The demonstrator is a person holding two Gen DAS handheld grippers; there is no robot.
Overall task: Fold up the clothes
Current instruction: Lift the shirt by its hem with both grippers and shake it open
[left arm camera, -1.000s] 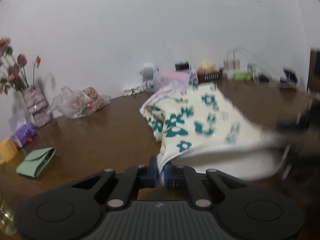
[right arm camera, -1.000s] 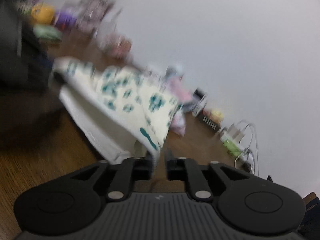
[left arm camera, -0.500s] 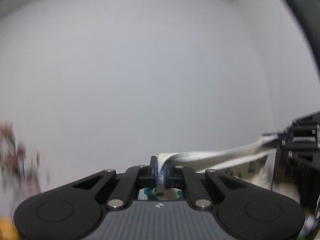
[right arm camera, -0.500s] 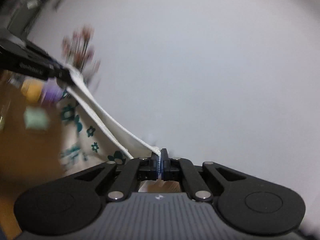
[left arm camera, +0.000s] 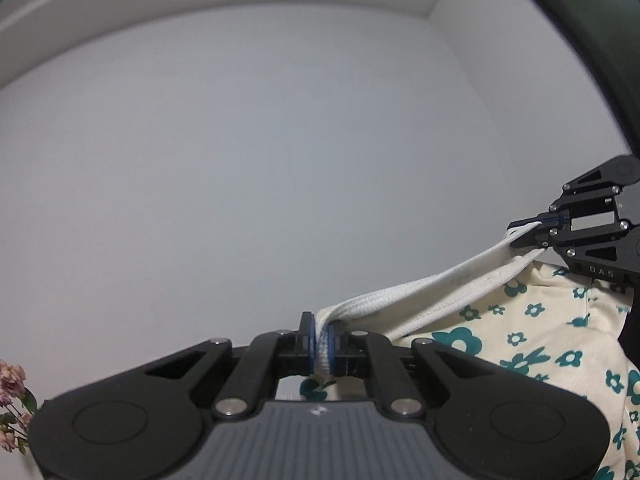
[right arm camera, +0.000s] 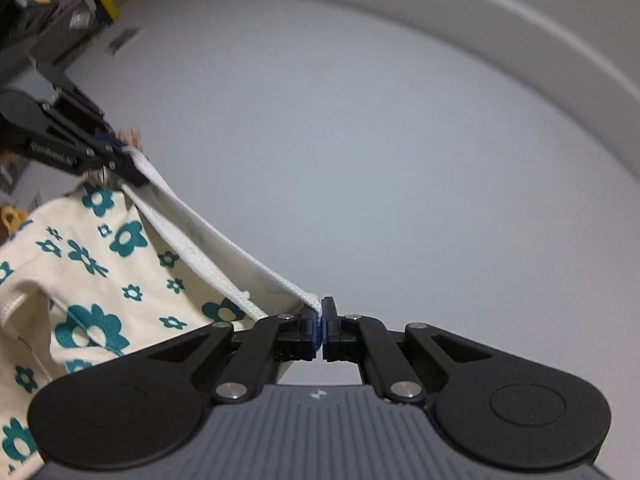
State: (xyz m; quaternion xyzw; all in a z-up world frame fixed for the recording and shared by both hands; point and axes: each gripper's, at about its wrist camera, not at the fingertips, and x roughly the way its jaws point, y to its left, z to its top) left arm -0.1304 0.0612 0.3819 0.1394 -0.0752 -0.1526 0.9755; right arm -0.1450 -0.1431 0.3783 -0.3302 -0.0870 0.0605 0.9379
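A cream garment with teal flowers (left arm camera: 520, 344) hangs in the air between my two grippers, held by its white ribbed waistband (left arm camera: 420, 292). My left gripper (left arm camera: 322, 346) is shut on one end of the band. My right gripper (right arm camera: 322, 322) is shut on the other end. In the left wrist view the right gripper (left arm camera: 520, 230) shows at the right, clamped on the band. In the right wrist view the left gripper (right arm camera: 124, 152) shows at the upper left, and the garment (right arm camera: 92, 260) hangs below the taut band (right arm camera: 224, 248). Both cameras point up at the wall.
A plain grey-white wall (left arm camera: 280, 160) and ceiling edge (right arm camera: 520, 20) fill both views. Pink dried flowers (left arm camera: 10, 400) show at the left edge. A dark frame (left arm camera: 580, 20) curves at the upper right. Shelf clutter (right arm camera: 40, 0) sits at the upper left. The table is out of view.
Both grippers lifted the garment off the table and tilted upward. The waistband is now stretched taut between them, and the table has dropped out of view.
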